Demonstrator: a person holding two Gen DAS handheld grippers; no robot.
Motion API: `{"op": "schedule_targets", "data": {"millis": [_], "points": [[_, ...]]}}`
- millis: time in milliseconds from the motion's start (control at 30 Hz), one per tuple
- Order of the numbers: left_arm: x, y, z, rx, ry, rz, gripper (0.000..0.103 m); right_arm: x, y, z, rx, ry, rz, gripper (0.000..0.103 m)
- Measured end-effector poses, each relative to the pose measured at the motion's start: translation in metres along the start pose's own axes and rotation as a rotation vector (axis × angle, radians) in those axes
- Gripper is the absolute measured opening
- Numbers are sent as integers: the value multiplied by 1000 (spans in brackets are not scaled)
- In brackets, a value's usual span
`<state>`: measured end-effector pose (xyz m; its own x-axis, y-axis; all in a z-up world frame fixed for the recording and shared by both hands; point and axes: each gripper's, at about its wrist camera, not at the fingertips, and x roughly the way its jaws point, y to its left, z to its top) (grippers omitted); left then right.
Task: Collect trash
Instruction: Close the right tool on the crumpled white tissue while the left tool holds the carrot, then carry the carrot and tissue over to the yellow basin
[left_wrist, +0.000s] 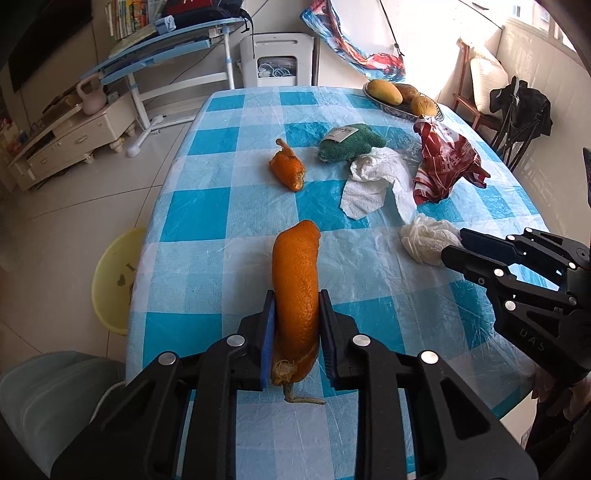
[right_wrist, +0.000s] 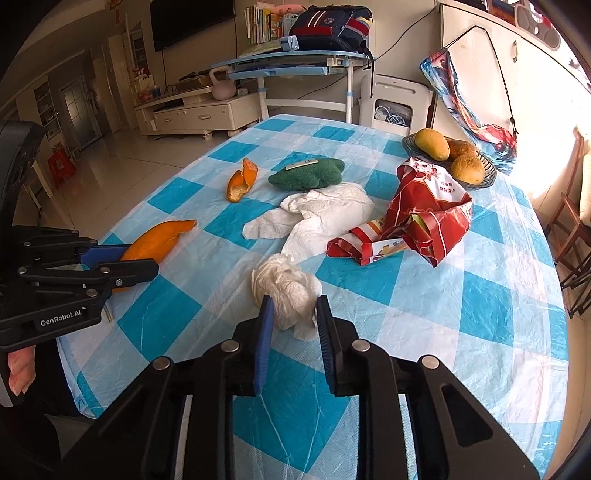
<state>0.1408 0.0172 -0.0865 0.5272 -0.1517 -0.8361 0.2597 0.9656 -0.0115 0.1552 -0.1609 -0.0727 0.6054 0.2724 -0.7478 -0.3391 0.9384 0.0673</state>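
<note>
We see our left tool (left_wrist: 295, 314) clamped on a long orange peel (left_wrist: 295, 280), its blue pads (left_wrist: 269, 332) pressing both sides of the peel near the close edge of the tabletop (left_wrist: 207, 214), which wears a blue-and-white checked cloth. The far end of the peel sticks out past the fingertips, and a dry stem end hangs below them. Our right tool (right_wrist: 294, 314) has its jaws drawn in narrow on a crumpled white tissue ball (right_wrist: 286, 291), with the pads against both sides of the wad. In the left wrist view, that tool reaches in from the right with the tissue at its tip.

Farther out on the cloth lies a second orange peel (left_wrist: 288, 168), curled and well apart from the first. Beside it sits a green towel (left_wrist: 349, 144) with a paper label on top, and a flat crumpled paper towel (left_wrist: 373, 184) touches its near edge. A red and white plastic bag (right_wrist: 417, 218) lies crumpled to the right of the paper towel. Behind the bag stands a fruit bowl (right_wrist: 487, 181) holding mangoes. A yellow basin (left_wrist: 114, 280) sits on the floor left of the tabletop.
</note>
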Motion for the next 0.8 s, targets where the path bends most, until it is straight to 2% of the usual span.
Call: {"op": "schedule_targets", "data": {"millis": [100,200,267,333,400,467,800], "points": [[-3,1,2,-6,-18,0,21,-1,2,-1,-11,-5,2,22],[5,4,2,-20,14,15,23,-1,5,-1,-24,-5,5,21],[11,6,1,-31,40,24,32,-1,6,-1,-31,-5,7,21],[12,5,2,-20,36,25,34,-2,7,-1,-36,-8,7,21],[12,3,1,-11,33,20,33,-2,7,-1,-38,-10,9,21],[10,2,2,-8,24,15,25,-2,7,-1,-38,-11,13,21],[-11,19,11,-71,-59,9,22,-8,7,-2,-25,-34,28,21]]}}
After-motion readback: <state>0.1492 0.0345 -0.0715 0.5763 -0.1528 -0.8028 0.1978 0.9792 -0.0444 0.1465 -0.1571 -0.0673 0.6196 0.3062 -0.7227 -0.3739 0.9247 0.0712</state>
